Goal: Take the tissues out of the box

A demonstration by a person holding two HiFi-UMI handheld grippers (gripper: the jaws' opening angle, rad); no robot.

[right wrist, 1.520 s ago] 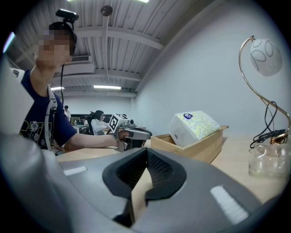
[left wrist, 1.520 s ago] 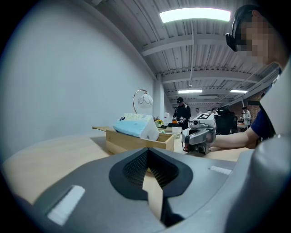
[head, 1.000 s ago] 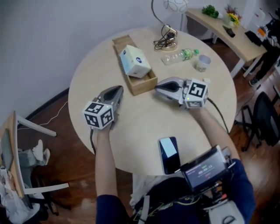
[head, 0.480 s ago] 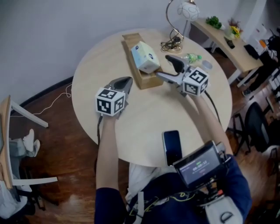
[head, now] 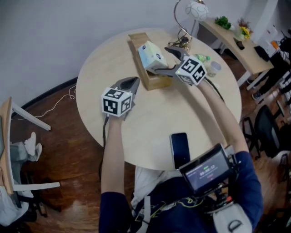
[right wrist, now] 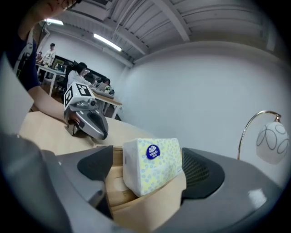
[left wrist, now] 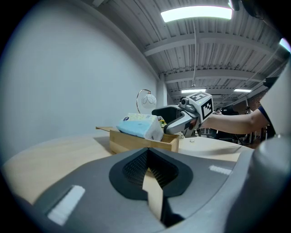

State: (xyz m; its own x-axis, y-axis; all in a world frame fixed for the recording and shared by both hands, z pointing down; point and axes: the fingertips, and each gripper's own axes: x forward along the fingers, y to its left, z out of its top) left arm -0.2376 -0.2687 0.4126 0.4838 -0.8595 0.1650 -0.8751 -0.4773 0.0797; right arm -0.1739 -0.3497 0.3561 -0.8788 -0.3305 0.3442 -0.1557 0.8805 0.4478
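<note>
A pale blue-and-yellow tissue pack (head: 151, 54) lies tilted in an open wooden box (head: 148, 77) on the round table (head: 150, 118). My right gripper (head: 164, 60) reaches the box from the right. It is open; its jaws have just been opening. In the right gripper view the tissue pack (right wrist: 152, 170) sits between the two jaws, with no pad pressing on it. My left gripper (head: 132, 83) rests on the table just left of the box's near end, shut and empty. The left gripper view shows the tissue pack (left wrist: 138, 127), the box (left wrist: 141, 142) and the right gripper (left wrist: 175, 119) beyond.
A black phone (head: 180, 149) lies near the table's front edge. Behind the box stand a lamp (head: 191, 9) with coiled cable (head: 182, 43), a plastic bottle (head: 201, 58) and a cup (head: 213, 67). A side desk (head: 236, 34) is at the far right.
My right gripper has moved from the table's middle up to the box, rolled, and gone from shut to open around the tissue pack. The left gripper has stayed put.
</note>
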